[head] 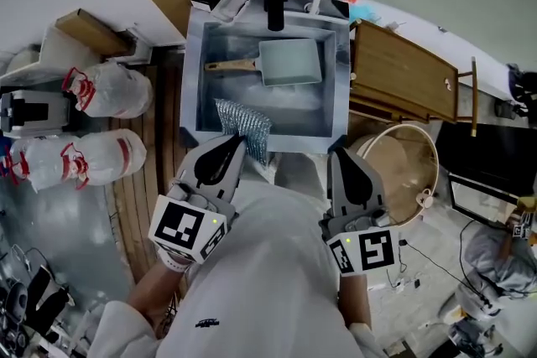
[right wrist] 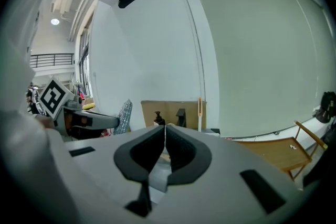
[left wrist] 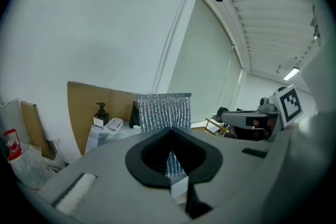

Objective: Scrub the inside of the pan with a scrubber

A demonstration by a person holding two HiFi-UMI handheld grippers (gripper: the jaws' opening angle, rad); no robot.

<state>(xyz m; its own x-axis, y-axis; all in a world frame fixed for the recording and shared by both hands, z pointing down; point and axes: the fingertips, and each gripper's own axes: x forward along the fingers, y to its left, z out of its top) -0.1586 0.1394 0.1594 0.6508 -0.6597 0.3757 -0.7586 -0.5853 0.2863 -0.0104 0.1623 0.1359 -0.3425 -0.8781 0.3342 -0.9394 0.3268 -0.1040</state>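
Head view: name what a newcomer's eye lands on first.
The steel sink at top centre, with a rectangular grey-blue pan lying inside it, wooden handle pointing left. Below, the left gripper is shut on a silver mesh scrubber held over the sink's near edge; the right gripper beside it is shut and empty.

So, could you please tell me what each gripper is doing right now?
Left gripper: closed on the scrubber.
Right gripper: closed, holding nothing.
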